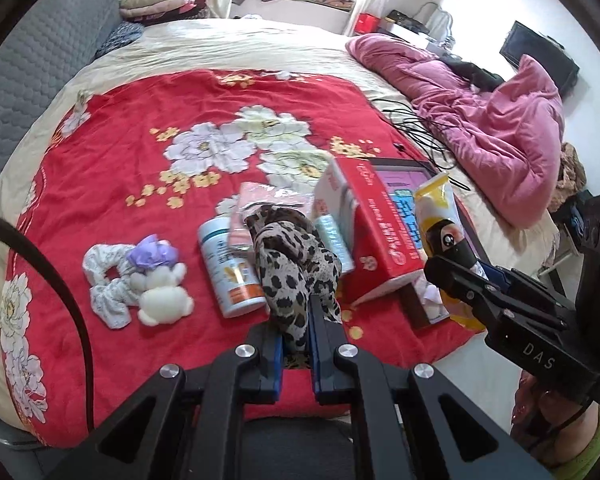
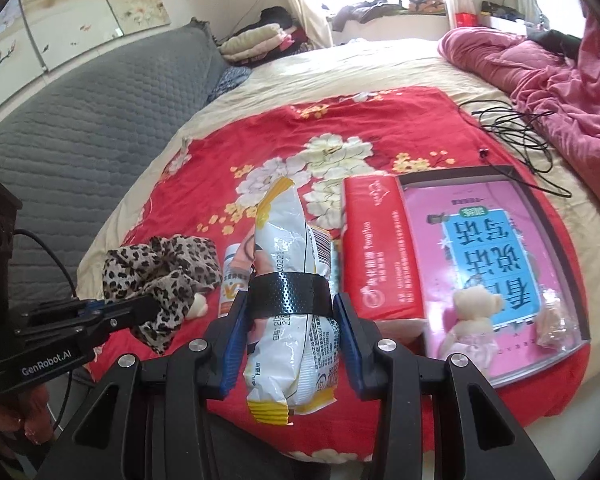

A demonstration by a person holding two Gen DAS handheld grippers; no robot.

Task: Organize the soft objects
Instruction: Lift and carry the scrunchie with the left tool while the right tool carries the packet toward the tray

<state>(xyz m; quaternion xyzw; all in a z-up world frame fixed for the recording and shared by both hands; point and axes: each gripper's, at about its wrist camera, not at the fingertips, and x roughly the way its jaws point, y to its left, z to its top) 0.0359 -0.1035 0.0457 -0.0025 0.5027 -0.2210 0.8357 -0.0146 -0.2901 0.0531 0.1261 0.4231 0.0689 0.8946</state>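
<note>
- Your left gripper [image 1: 296, 320] is pinching the leopard-print scrunchie [image 1: 296, 264], with the fabric bunched between its blue pads [image 1: 277, 354] and lifted above the red floral blanket [image 1: 140, 168]
- In the right wrist view the same leopard-print scrunchie [image 2: 160, 276] hangs from the tip of your left gripper [image 2: 140, 310] at the left edge of the blanket
- Your right gripper [image 2: 290, 320] is closed on the yellow and white snack bag [image 2: 288, 280], gripping it at its middle where a black perforated band [image 2: 288, 294] wraps around it
- From the left wrist view, that snack bag [image 1: 440, 216] stands upright in your right gripper [image 1: 452, 276], just in front of the red tissue pack [image 1: 380, 236]
- A white scrunchie [image 1: 108, 284] lies on the blanket to the left, with a small white plush bear [image 1: 162, 292] and a purple scrunchie [image 1: 152, 256] resting on it
- A white supplement bottle [image 1: 230, 272] lies on its side just left of the leopard fabric, with a pink folded item [image 1: 252, 208] behind it
- The red tissue pack [image 2: 380, 252] leans against the rim of a shallow tray [image 2: 540, 208] that holds a pink book [image 2: 488, 248]
- A second small plush bear in a pink dress [image 2: 472, 320] rests in that tray near its front corner
- A pink quilt [image 1: 480, 120] is heaped on the far right of the bed, with black cables [image 1: 420, 128] beside it
</note>
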